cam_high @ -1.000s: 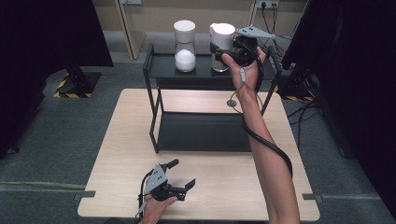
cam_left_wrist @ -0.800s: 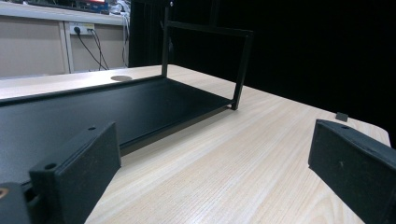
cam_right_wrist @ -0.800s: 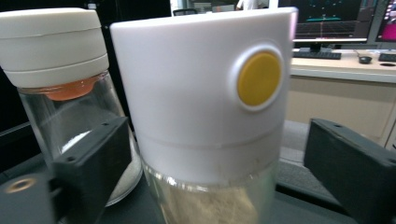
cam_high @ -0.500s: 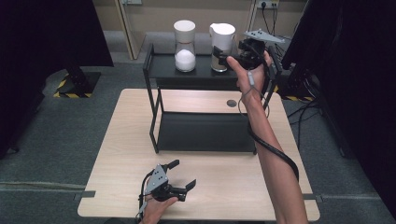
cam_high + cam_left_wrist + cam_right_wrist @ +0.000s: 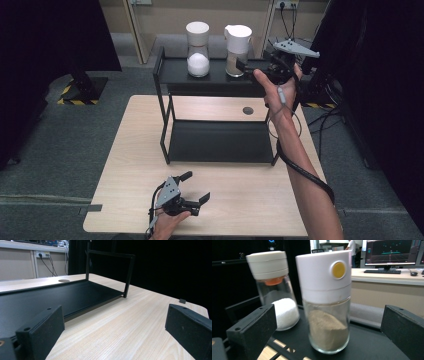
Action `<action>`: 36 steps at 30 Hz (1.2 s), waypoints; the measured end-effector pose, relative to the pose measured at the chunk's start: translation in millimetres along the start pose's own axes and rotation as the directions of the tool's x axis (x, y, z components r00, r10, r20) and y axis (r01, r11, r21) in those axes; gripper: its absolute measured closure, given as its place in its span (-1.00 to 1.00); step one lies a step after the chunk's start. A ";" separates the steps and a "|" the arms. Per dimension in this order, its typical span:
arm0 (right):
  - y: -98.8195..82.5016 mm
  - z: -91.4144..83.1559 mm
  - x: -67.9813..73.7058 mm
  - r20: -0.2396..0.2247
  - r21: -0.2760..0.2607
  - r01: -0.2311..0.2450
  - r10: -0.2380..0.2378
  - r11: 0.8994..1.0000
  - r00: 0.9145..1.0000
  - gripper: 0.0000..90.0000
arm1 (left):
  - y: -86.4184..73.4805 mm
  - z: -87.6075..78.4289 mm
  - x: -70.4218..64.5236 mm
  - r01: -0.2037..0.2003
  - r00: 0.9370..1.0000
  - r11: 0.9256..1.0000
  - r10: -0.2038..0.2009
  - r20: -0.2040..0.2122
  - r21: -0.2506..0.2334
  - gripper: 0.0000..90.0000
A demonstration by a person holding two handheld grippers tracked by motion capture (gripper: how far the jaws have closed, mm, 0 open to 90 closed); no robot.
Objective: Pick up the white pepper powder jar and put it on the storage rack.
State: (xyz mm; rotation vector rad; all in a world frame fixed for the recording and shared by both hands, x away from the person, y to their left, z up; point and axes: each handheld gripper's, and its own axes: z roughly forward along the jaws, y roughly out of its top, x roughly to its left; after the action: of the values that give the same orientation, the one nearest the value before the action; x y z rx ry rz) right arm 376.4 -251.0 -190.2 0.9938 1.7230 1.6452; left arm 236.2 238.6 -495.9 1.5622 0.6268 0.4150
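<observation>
Claw talk comes after the setting: a dim room with a grey floor (image 5: 60, 145) and a pale wall carrying power sockets (image 5: 283, 5) lies beyond my light wooden desk (image 5: 235, 195). On the desk stands a black two-level metal rack (image 5: 215, 142), its lower tray near the desk's middle and its upper shelf toward the far edge. On that upper shelf two glass shakers stand upright, close together but apart: the brown-powder shaker (image 5: 327, 302) with a white cap and yellow button, and the white-powder shaker (image 5: 275, 290) beside it. My right claw (image 5: 256, 67) is at the upper shelf, level with the brown-powder shaker; its jaws have just been opening and stand wide, one on each side of the shaker, touching nothing. My left claw (image 5: 192, 190) rests low over the desk's near edge, jaws spread wide and empty, pointing toward the rack's lower tray.
</observation>
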 end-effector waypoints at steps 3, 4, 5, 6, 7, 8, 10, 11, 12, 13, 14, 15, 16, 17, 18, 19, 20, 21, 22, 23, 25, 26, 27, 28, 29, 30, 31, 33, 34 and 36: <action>-3.4 -5.8 1.7 -0.017 -0.010 0.004 -0.004 1.000 1.000 -0.99 | -0.2 -0.2 0.2 0.000 1.000 1.000 0.000 -0.001 -0.001 -0.97; -4.5 -7.6 2.5 -0.018 -0.013 0.004 -0.005 1.000 1.000 -0.99 | -0.1 -0.3 0.1 0.000 1.000 1.000 0.000 -0.002 -0.001 -0.97; -5.8 -9.3 3.0 -0.021 -0.016 0.003 -0.004 1.000 1.000 -0.99 | 0.0 -0.4 0.1 -0.001 1.000 1.000 0.001 -0.002 -0.001 -0.97; -7.3 -10.9 3.3 -0.025 -0.020 0.001 -0.001 1.000 1.000 -0.99 | -0.2 -0.5 0.1 -0.001 1.000 1.000 0.001 -0.002 -0.003 -0.97; -8.8 -12.8 3.4 -0.029 -0.023 0.003 -0.003 1.000 1.000 -0.99 | -0.3 -0.6 0.2 -0.001 1.000 1.000 0.001 -0.003 -0.003 -0.97; -10.1 -14.7 3.6 -0.034 -0.024 0.002 -0.002 1.000 0.999 -0.99 | -0.3 -0.6 0.3 -0.001 1.000 1.000 0.001 -0.004 -0.003 -0.97; -14.0 -18.7 3.4 -0.040 -0.034 -0.007 0.005 0.999 0.999 -0.99 | -0.1 -0.6 0.6 0.000 1.000 1.000 0.000 -0.005 0.000 -0.97; -15.8 -20.6 2.8 -0.045 -0.036 -0.007 0.006 0.999 0.999 -0.99 | -0.4 -0.5 0.4 0.003 1.000 1.000 -0.003 -0.005 -0.002 -0.97; -17.7 -22.6 2.5 -0.049 -0.039 -0.008 0.006 0.999 0.999 -0.99 | -0.3 -0.6 0.4 0.000 1.000 1.000 0.000 -0.005 -0.003 -0.97; -19.9 -24.8 2.3 -0.052 -0.043 -0.009 0.007 0.999 0.999 -0.99 | -0.3 -0.6 0.4 0.000 1.000 1.000 0.000 -0.006 -0.003 -0.97; -22.3 -27.1 1.6 -0.059 -0.048 -0.010 0.008 0.999 0.998 -0.99 | -0.2 -0.6 0.5 0.000 1.000 1.000 0.000 -0.006 -0.002 -0.97; -24.2 -29.5 1.1 -0.067 -0.050 -0.012 0.008 0.999 0.998 -0.99 | -0.1 -0.4 0.6 0.000 1.000 1.000 0.000 -0.006 -0.001 -0.97; -26.0 -31.7 1.1 -0.070 -0.051 -0.010 0.007 0.999 0.997 -0.99 | -0.4 -0.2 0.5 0.001 1.000 1.000 -0.001 -0.008 -0.001 -0.97; -27.4 -33.9 1.2 -0.073 -0.050 -0.004 0.000 0.999 0.997 -0.99 | -0.3 -0.2 0.7 0.002 1.000 1.000 -0.002 -0.008 0.000 -0.97; -28.6 -36.0 1.2 -0.076 -0.049 0.005 -0.009 0.999 0.997 -0.99 | -0.3 -0.3 0.9 0.002 1.000 1.000 -0.002 -0.009 0.000 -0.97; -29.9 -38.2 1.6 -0.077 -0.048 0.010 -0.013 0.999 0.997 -0.99 | -0.2 -0.4 1.0 0.001 1.000 1.000 -0.001 -0.010 0.000 -0.97; -31.5 -40.3 1.6 -0.078 -0.051 0.016 -0.020 0.999 0.997 -0.99 | -0.3 -0.4 1.1 0.001 1.000 1.000 -0.001 -0.011 0.000 -0.97; -33.1 -42.5 1.8 -0.078 -0.053 0.019 -0.023 0.998 0.997 -0.99 | -0.3 -0.4 1.0 0.001 1.000 1.000 -0.002 -0.012 -0.001 -0.97; -35.3 -44.6 1.8 -0.079 -0.058 0.018 -0.023 0.998 0.997 -0.99 | -0.2 -0.5 1.2 0.002 1.000 1.000 -0.002 -0.012 -0.001 -0.97; -37.5 -46.4 1.5 -0.082 -0.062 0.020 -0.025 0.998 0.996 -0.99 | -0.4 -0.4 1.1 0.002 1.000 1.000 -0.002 -0.013 -0.002 -0.97; -42.3 -49.8 0.8 -0.090 -0.066 0.018 -0.024 0.998 0.996 -0.99 | -0.5 -0.5 1.1 0.002 1.000 1.000 -0.002 -0.013 -0.002 -0.97; -44.9 -51.3 0.5 -0.093 -0.068 0.019 -0.025 0.998 0.995 -0.99 | -0.5 -0.5 1.1 0.002 1.000 1.000 -0.002 -0.013 -0.003 -0.97; -47.3 -52.9 -0.1 -0.098 -0.069 0.018 -0.025 0.997 0.995 -0.99 | -0.5 -0.5 1.2 0.002 1.000 1.000 -0.002 -0.013 -0.003 -0.97; -49.9 -54.7 -0.5 -0.101 -0.073 0.018 -0.025 0.997 0.995 -0.99 | -0.5 -0.5 1.2 0.002 1.000 1.000 -0.002 -0.013 -0.003 -0.97; -52.0 -56.3 -0.4 -0.101 -0.076 0.022 -0.029 0.997 0.994 -0.99 | -0.6 -0.5 1.3 0.003 1.000 1.000 -0.003 -0.013 -0.003 -0.97; -53.6 -57.8 0.2 -0.099 -0.074 0.029 -0.036 0.997 0.994 -0.99 | -0.5 -0.4 1.3 0.003 1.000 1.000 -0.003 -0.014 -0.002 -0.97; -55.6 -59.1 0.5 -0.098 -0.074 0.033 -0.041 0.997 0.994 -0.99 | -0.5 -0.3 1.4 0.004 1.000 1.000 -0.004 -0.014 -0.002 -0.97; -59.7 -61.6 0.2 -0.103 -0.074 0.033 -0.040 0.997 0.994 -0.99 | -0.6 -0.5 1.4 0.005 1.000 1.000 -0.005 -0.015 -0.002 -0.97; -62.0 -62.9 0.1 -0.106 -0.075 0.031 -0.039 0.997 0.994 -0.99 | -0.6 -0.4 1.3 0.005 1.000 1.000 -0.005 -0.015 -0.002 -0.97; -66.1 -65.8 0.6 -0.109 -0.075 0.039 -0.047 0.996 0.993 -0.99 | -0.6 -0.5 1.4 0.005 1.000 1.000 -0.005 -0.016 -0.003 -0.97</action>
State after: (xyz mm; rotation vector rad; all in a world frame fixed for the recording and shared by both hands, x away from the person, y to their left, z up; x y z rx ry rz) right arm 313.9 -287.2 -249.2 0.8406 1.7301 1.7513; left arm 236.9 239.9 -496.6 1.5558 0.6422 0.4242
